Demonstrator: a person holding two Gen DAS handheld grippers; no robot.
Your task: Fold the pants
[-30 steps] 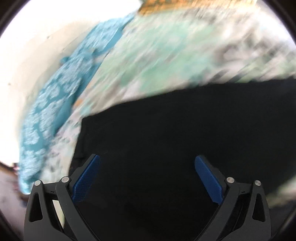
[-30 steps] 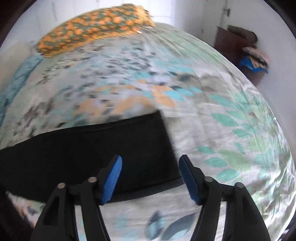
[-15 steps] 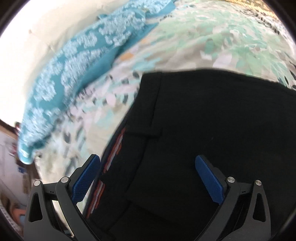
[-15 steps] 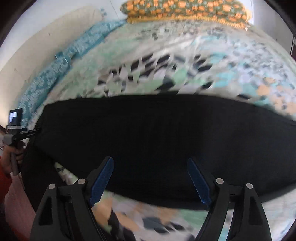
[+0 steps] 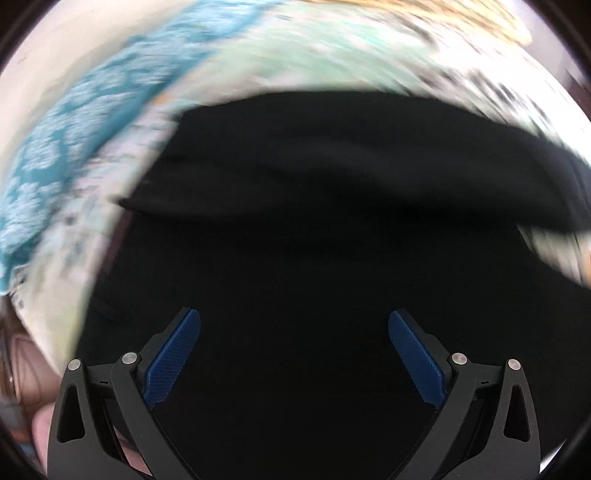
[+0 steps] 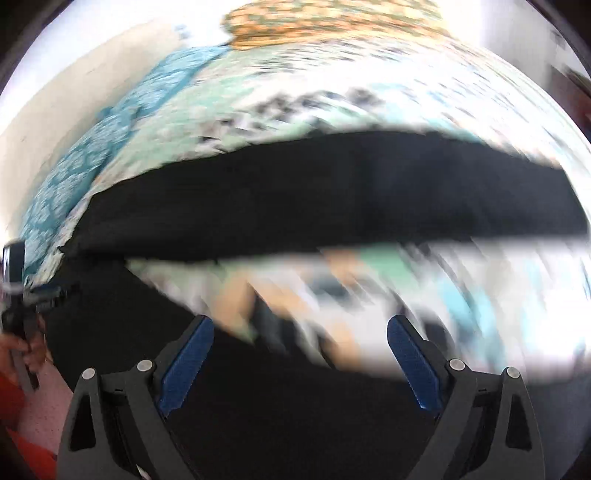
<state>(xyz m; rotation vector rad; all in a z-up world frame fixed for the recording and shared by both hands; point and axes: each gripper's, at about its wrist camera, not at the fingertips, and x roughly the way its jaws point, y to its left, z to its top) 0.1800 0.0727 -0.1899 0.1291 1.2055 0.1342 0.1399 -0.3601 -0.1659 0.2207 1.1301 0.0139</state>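
Black pants (image 5: 314,229) lie spread on a floral bedsheet (image 5: 280,62). In the left wrist view they fill the lower frame, with a fold ridge across the middle. My left gripper (image 5: 294,350) is open and empty, right above the dark cloth. In the right wrist view one pant leg (image 6: 332,195) stretches across the middle and another dark part (image 6: 258,406) lies under my right gripper (image 6: 300,358), which is open and empty. The left gripper (image 6: 22,295) shows at the far left there. Both views are motion blurred.
A teal patterned cloth (image 5: 74,122) runs along the bed's left side by the pale wall; it also shows in the right wrist view (image 6: 110,129). An orange patterned pillow (image 6: 332,22) lies at the far end. Bedsheet (image 6: 461,295) shows between the pant legs.
Both grippers have swung over the pants; the left view now shows a fold ridge instead of the waistband, and the right view shows sheet between two dark parts. Both stay open.
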